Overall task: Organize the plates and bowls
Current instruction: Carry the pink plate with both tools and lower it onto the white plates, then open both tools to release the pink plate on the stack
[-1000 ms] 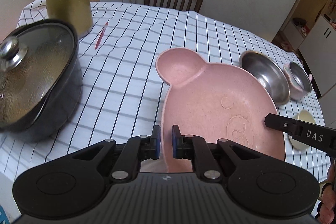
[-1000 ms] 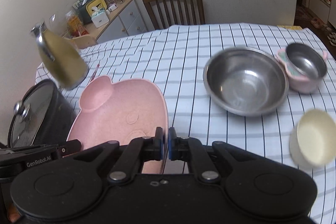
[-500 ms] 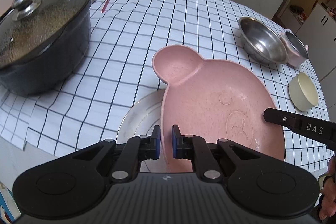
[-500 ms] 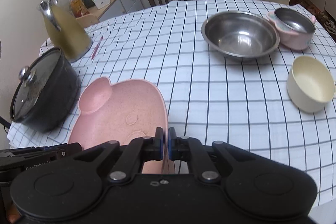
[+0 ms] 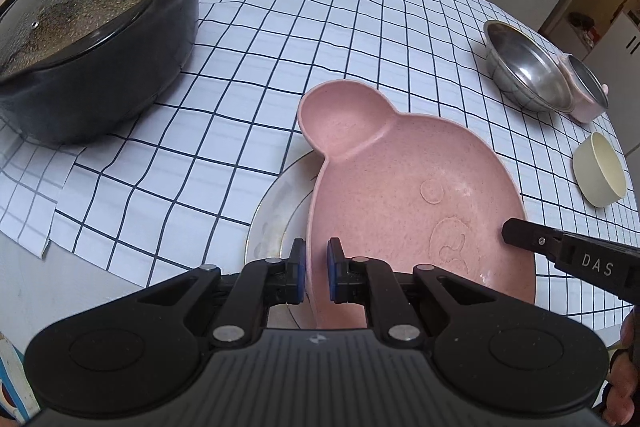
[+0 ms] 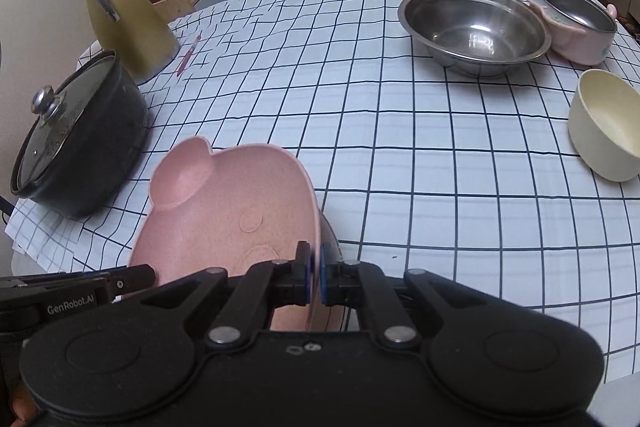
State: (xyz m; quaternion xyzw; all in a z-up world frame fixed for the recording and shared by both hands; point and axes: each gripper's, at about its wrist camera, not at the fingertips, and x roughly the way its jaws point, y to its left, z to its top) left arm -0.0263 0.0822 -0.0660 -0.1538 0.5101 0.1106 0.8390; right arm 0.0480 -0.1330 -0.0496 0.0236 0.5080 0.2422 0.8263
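The black pot (image 5: 92, 39) is parked pretty close on the left, so it could get clipped if the pink bear plate (image 5: 408, 195) is swung that way. The plate is pinched at its near rims by the left gripper (image 5: 316, 271) and the right gripper (image 6: 315, 277), just over the white plate (image 5: 276, 215). If one side is let go first, a tilt and a clack are likely.

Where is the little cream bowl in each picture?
Left wrist: cream bowl sits at the far right edge, tipped on its side.
Right wrist: cream bowl sits at the right edge, mid-height.
Shared landmark: the steel bowl lies beyond it in both.
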